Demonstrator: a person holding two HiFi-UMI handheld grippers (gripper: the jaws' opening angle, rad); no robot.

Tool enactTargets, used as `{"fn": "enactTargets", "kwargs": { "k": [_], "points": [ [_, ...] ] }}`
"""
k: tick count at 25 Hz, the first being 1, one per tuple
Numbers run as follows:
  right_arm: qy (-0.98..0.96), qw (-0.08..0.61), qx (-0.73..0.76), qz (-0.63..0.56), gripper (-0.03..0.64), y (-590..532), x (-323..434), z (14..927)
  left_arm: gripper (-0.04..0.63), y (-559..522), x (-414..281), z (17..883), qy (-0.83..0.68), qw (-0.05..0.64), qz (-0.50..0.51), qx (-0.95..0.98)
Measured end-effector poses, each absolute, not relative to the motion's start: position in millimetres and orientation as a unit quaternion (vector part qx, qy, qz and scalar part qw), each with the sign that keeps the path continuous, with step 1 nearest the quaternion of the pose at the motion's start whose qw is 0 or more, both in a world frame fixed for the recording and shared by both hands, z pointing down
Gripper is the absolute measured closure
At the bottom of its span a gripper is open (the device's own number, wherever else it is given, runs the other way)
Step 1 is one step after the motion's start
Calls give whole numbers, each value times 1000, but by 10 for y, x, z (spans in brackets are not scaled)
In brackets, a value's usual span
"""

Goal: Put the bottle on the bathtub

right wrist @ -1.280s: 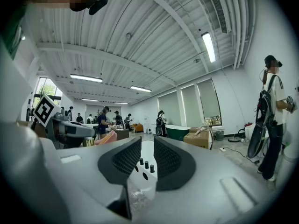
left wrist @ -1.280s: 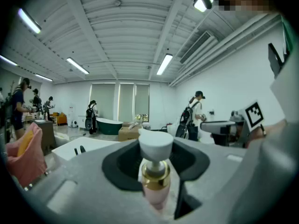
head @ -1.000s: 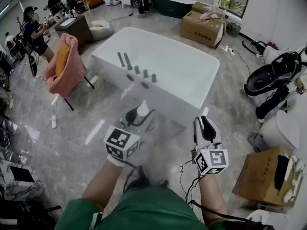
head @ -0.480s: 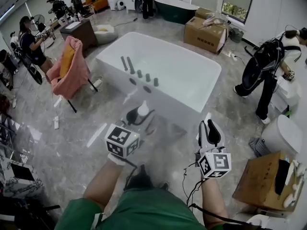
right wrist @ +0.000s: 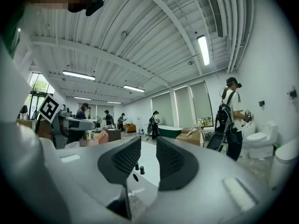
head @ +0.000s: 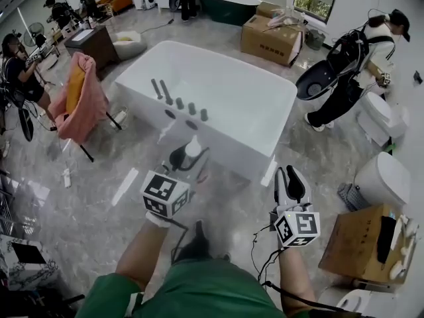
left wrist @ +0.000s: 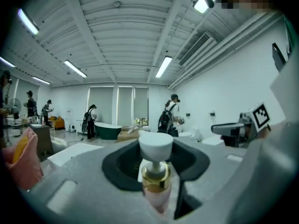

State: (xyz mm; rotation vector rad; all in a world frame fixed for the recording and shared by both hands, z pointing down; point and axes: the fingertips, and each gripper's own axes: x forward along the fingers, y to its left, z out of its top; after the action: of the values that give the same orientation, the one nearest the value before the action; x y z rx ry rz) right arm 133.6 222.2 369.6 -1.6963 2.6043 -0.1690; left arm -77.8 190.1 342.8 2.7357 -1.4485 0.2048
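Note:
A pump bottle [head: 193, 147] with a white cap, gold collar and pinkish body stands upright between the jaws of my left gripper [head: 187, 156], which is shut on it. In the left gripper view the bottle [left wrist: 155, 171] fills the centre. The white bathtub [head: 225, 61] lies just ahead; dark tap fittings [head: 177, 102] stand on its near rim. The bottle hangs short of that rim, over the floor. My right gripper [head: 289, 183] is held lower right, its jaws a narrow gap apart with nothing between them; through the gap [right wrist: 148, 160] the bathtub shows.
A pink-draped chair [head: 81, 98] stands left of the tub, and cardboard boxes [head: 271, 40] behind it. A person with a backpack [head: 344, 78] bends at the right near a toilet [head: 387, 177]. Another box [head: 361, 244] is lower right. Several people work at the far left.
The head view has shifted, so the tub sits slightly further left. The person at the right has moved. Both grippers keep about the same places, and the bottle stays held.

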Motion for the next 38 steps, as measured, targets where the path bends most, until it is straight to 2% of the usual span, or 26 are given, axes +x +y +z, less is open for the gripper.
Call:
{"fn": "enactTargets", "kwargs": {
  "k": [12,23,38],
  "points": [
    [808,4,-586,-61,531,1170,750,3608,436,734,-1356,3462,-424,10,63,904],
    [790,-19,-610,-53,531,709,300,3603,436,76,-1771,3638,-395,19,55,917],
    [802,-11,-593,-71,531,-10,589,3891,436,-500,-1359,3787,-400,25,64,914]
  ]
}}
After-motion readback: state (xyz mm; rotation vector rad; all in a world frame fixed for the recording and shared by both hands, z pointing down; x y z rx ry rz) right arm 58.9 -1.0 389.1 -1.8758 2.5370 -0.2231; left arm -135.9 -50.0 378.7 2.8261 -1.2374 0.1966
